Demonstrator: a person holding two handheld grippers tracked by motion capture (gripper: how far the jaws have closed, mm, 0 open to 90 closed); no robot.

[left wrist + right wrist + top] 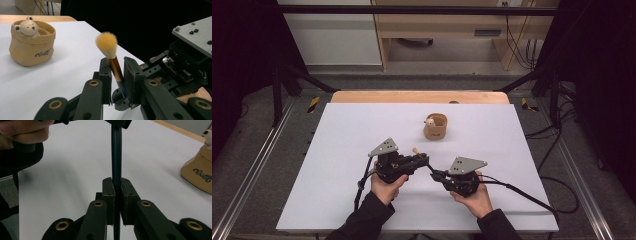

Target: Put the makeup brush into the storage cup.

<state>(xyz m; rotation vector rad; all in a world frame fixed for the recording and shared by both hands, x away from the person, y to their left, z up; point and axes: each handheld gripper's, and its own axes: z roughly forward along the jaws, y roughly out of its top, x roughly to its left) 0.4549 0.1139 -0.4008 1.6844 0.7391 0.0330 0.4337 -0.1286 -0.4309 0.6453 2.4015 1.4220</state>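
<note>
A makeup brush [106, 43] with orange bristles, a gold ferrule and a dark handle [116, 157] is held between both grippers just above the white table [337, 150]. My left gripper [117, 67] is shut on the ferrule, bristles pointing up and away. My right gripper [118, 187] is shut on the dark handle farther down. In the high view the left gripper [424, 159] and the right gripper [435, 174] meet tip to tip near the table's front middle, with the brush [414, 149] tip just showing.
A tan cup [435, 127] shaped like a folded bag, with a small bear figure [27, 27] on its rim, stands behind the grippers at the table's middle. Cables trail off toward the front and right. A dark frame surrounds the table.
</note>
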